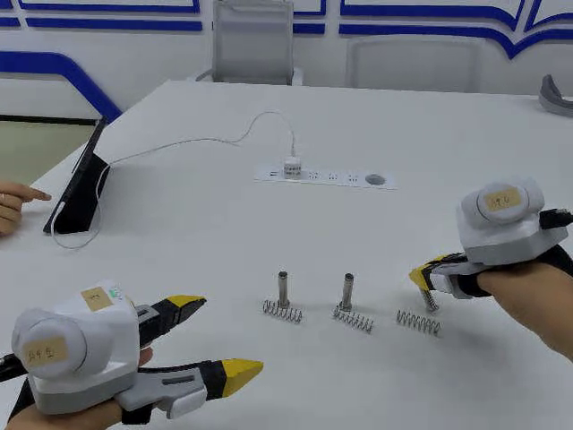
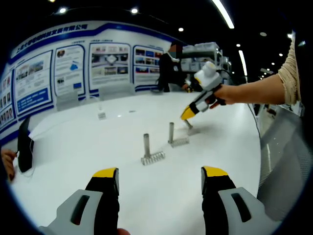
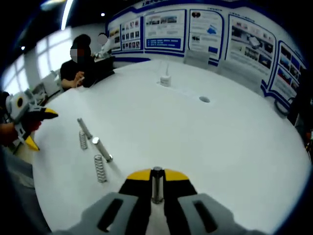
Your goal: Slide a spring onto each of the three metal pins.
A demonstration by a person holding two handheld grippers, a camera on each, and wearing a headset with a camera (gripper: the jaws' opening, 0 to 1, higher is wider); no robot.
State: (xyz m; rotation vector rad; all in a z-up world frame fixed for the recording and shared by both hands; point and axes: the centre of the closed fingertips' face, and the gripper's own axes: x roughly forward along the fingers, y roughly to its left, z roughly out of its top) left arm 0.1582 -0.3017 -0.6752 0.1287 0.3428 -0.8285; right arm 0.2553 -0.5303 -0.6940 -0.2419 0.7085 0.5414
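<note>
Pinching the third pin (image 3: 156, 187), the right gripper (image 3: 156, 175) has both yellow tips pressed against the metal shaft, which stands up between them in the right gripper view. Head view: third pin a bit tilted, lower end close to the table (image 1: 206, 215); cannot tell if it touches. Third spring (image 1: 418, 322) lies flat just beside that lower end.

Left gripper (image 1: 215, 339) sits low at the near left, jaws spread wide and empty, well apart from the parts.

Middle pin (image 1: 346, 291) is upright, with the middle spring (image 1: 353, 319) lying on its side at the base, touching or nearly. First pin (image 1: 283, 288) is upright too, with the first spring (image 1: 282, 312) flat in front of its base. All three springs are off the pins.

Left gripper view: the two free pins stand ahead of the open jaws, and the right gripper is beyond them at the third pin.

Further back on the table is a power strip (image 1: 322, 176) with a white charger (image 1: 292, 167) plugged in. A white cable (image 1: 192, 141) runs from it to a dark tablet (image 1: 79, 188) propped at the left edge. A person's hand (image 1: 13, 204) rests by the tablet. A chair (image 1: 253, 40) stands behind the table.
</note>
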